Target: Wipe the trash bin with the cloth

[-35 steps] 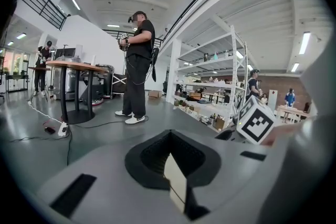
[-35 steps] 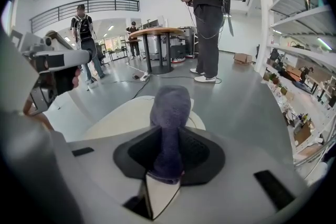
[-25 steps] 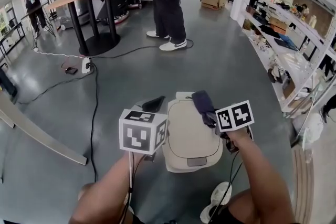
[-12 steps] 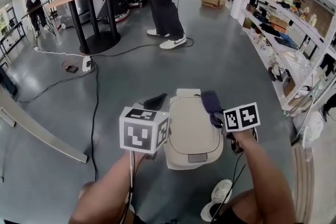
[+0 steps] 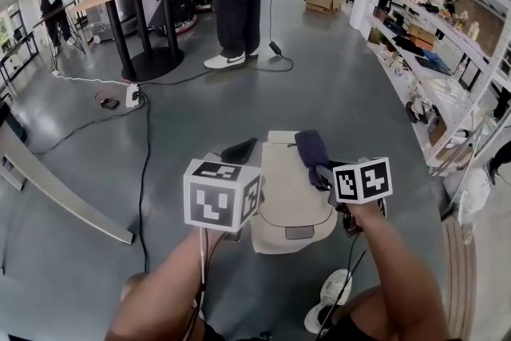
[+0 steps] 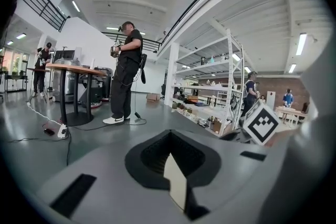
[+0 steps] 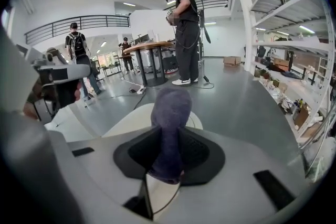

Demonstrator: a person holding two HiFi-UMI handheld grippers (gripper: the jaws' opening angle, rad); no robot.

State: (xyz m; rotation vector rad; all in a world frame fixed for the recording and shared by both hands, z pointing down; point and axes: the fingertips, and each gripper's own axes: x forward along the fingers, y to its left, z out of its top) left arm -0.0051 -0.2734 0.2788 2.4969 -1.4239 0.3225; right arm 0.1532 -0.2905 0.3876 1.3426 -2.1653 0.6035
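With the right gripper [image 5: 321, 173] jaws clenched on the cloth [image 5: 311, 148] at the 1 o'clock corner of the trash bin [image 5: 289, 208] lid and the left gripper [image 5: 239, 150] jaws closed empty at 10 o'clock, wiping appears under way, with the bin's sides probably left.

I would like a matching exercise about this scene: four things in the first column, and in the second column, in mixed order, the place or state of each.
Column one
1. cloth
2. trash bin
3. left claw
4. cardboard box

Column two
A. far off, near the shelves
B. holds nothing, at the bin's left side
C. dark, held in the right claw, on the bin's top
D. beige, standing between the two claws

Pairs: 1-C, 2-D, 3-B, 4-A
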